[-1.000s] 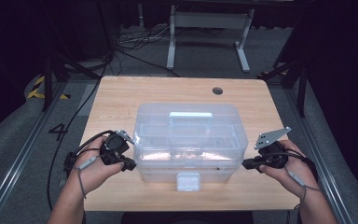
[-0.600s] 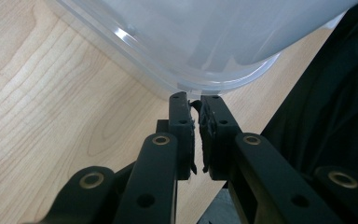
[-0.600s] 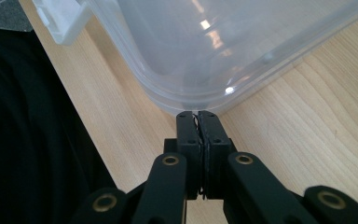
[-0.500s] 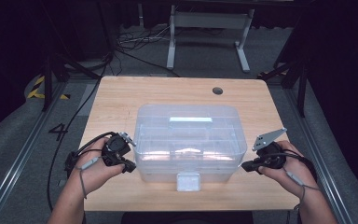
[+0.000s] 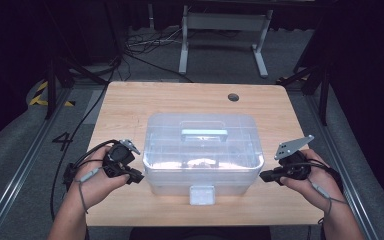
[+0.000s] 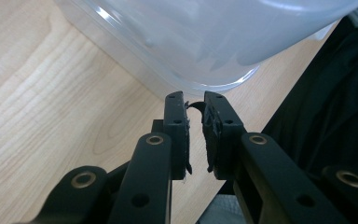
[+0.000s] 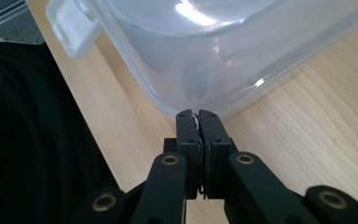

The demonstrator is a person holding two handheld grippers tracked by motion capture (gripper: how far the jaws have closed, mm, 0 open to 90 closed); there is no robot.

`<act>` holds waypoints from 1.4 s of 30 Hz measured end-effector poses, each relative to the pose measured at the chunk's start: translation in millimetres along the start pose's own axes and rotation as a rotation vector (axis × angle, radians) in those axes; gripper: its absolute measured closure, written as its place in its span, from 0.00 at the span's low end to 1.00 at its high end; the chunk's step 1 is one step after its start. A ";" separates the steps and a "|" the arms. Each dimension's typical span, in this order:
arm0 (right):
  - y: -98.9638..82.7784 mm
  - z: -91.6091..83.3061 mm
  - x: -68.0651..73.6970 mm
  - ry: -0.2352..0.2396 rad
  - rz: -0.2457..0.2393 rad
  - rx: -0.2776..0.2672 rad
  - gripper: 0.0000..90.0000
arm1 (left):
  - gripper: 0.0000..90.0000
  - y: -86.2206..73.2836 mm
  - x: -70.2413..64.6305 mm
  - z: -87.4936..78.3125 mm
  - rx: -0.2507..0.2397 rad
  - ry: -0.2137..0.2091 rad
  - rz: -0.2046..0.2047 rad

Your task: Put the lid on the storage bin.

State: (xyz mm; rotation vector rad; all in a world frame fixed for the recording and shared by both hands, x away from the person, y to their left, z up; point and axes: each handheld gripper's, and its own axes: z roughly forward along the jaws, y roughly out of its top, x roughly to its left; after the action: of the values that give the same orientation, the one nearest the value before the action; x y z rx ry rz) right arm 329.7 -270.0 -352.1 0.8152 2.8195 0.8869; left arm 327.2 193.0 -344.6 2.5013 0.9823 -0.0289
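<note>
Clear plastic box [image 5: 203,150] between grippers

The plastic box [image 5: 202,150] blocks the table's [image 5: 130,105] middle; its edges lie free.

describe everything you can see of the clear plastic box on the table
The clear plastic box is a translucent, round-cornered rectangular bin closed by a matching lid with a pale handle lying flat in its top. A white latch sits on its near side. It stands upright on the wooden table. The left claw and right claw sit at its ends; contact is unclear.
</note>
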 end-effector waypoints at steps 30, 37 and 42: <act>-20.5 -34.1 -66.2 -0.242 0.208 -0.369 0.97 | 0.81 -39.7 62.9 -15.7 -0.328 0.187 -0.267; -37.2 -22.4 -89.9 -0.274 0.267 -0.355 0.96 | 0.77 -41.0 84.4 3.8 -0.298 0.143 -0.256; -46.2 -10.1 -103.1 -0.296 0.300 -0.325 0.96 | 0.76 -39.8 93.1 15.3 -0.285 0.132 -0.257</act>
State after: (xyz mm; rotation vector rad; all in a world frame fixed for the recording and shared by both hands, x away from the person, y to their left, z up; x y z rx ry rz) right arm 394.1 -359.8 -377.8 1.2173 2.2584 1.1167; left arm 372.9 272.0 -391.0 2.1283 1.2611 0.1859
